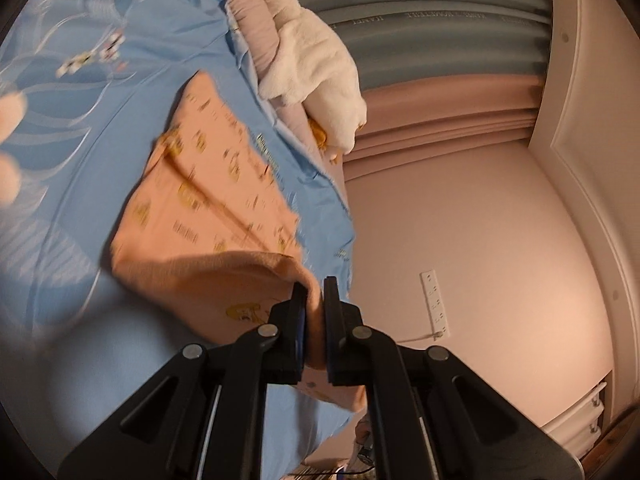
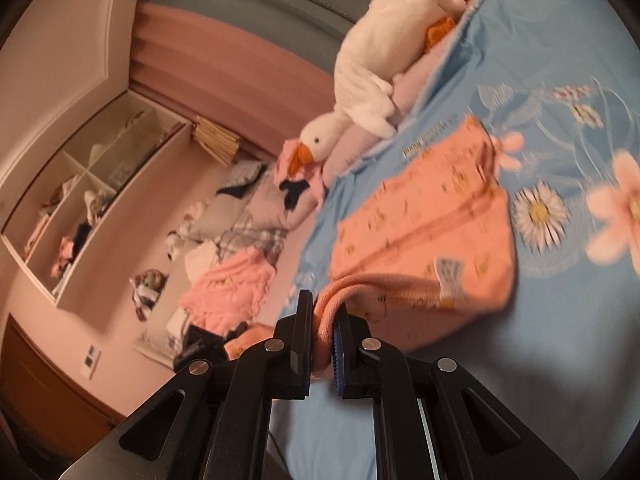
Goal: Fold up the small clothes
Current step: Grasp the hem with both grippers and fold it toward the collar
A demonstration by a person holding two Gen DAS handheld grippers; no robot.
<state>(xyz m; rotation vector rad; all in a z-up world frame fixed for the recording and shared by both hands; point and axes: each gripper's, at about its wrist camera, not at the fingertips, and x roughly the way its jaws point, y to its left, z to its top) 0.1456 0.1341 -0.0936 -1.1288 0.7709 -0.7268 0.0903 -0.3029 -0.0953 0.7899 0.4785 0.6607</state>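
Observation:
A small peach garment [image 1: 208,204] with yellow prints lies spread on the blue floral bedsheet [image 1: 80,120]. My left gripper [image 1: 316,292] is shut on its near edge, the cloth pinched between the fingers and lifted a little. In the right wrist view the same garment [image 2: 432,216] shows a white care label near its ribbed band. My right gripper [image 2: 325,308] is shut on that ribbed band at the other near corner, also raised off the sheet [image 2: 560,60].
A white plush goose [image 1: 316,60] lies along the bed's far edge on a pink pillow; it also shows in the right wrist view [image 2: 376,76]. A pile of clothes [image 2: 232,248] lies beyond the bed, below open shelves [image 2: 92,200]. A wall socket strip [image 1: 435,304] is on the pink wall.

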